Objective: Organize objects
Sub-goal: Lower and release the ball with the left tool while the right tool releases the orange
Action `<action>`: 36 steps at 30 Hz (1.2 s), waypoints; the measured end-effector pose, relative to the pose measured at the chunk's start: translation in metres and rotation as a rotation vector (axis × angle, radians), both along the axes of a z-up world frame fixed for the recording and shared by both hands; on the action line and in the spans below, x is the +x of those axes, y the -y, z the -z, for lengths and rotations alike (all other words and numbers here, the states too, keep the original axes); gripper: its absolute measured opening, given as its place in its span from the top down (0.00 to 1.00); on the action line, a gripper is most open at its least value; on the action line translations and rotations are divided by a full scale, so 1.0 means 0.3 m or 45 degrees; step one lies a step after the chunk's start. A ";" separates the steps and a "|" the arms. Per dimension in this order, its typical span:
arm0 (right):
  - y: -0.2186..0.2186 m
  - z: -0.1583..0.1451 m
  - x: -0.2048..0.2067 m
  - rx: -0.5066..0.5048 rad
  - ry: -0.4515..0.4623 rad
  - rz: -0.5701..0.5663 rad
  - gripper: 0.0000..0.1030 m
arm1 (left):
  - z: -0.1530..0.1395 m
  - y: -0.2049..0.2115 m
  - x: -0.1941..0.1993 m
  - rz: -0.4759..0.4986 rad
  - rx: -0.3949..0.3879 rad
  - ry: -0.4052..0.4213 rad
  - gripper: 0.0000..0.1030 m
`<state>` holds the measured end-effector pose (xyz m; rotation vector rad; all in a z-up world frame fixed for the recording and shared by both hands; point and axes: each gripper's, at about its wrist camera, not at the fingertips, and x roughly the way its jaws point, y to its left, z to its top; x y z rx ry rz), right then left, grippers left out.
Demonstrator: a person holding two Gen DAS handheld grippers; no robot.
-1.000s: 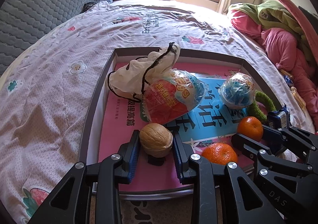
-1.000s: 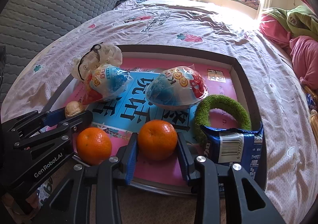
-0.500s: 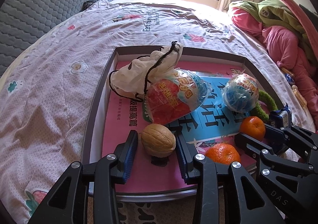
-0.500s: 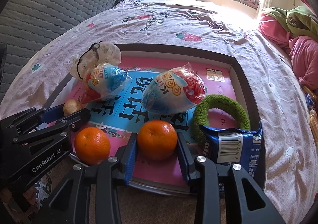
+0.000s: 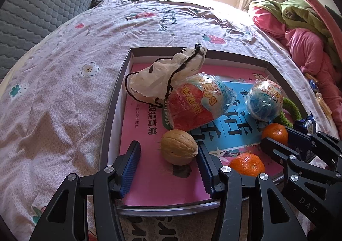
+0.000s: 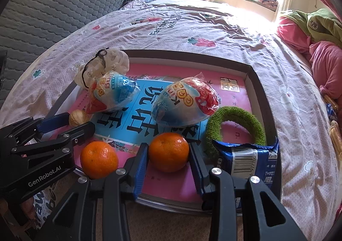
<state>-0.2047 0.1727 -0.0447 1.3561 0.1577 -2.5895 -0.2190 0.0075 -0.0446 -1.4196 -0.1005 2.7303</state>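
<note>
a shallow tray lies on the bed, lined with a pink and blue printed sheet. the left hand-held gripper is spread wide around a walnut at the tray's near left; the right pad touches the nut, while the left pad stands apart from it. the right hand-held gripper is closed on an orange, both blue pads pressed against its sides, near the tray's front edge. a second orange sits just left of it, between the two grippers. farther in, two wrapped snack packs lie side by side: one on the left, against a white drawstring bag at the far left corner, and one toward the middle. a green ring lies at the right, its near side under a blue packet that leans on the tray's near right corner. pink and green bedding is heaped at the far right of the bed.
</note>
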 end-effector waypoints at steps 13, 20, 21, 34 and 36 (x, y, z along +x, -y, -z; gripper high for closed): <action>-0.015 -0.027 0.005 0.000 -0.025 0.011 0.57 | -0.021 0.020 0.006 -0.028 0.007 -0.009 0.41; -0.013 -0.044 0.019 0.007 -0.037 0.000 0.53 | -0.049 0.030 0.023 -0.039 -0.003 -0.034 0.40; -0.014 -0.045 0.021 0.008 -0.038 0.000 0.53 | -0.053 0.031 0.026 -0.034 0.005 -0.035 0.40; -0.026 -0.102 0.049 -0.003 -0.097 0.018 0.47 | -0.125 -0.015 0.070 -0.001 -0.007 -0.086 0.38; -0.027 -0.112 0.055 -0.006 -0.106 0.017 0.47 | -0.136 -0.023 0.079 0.005 -0.011 -0.094 0.33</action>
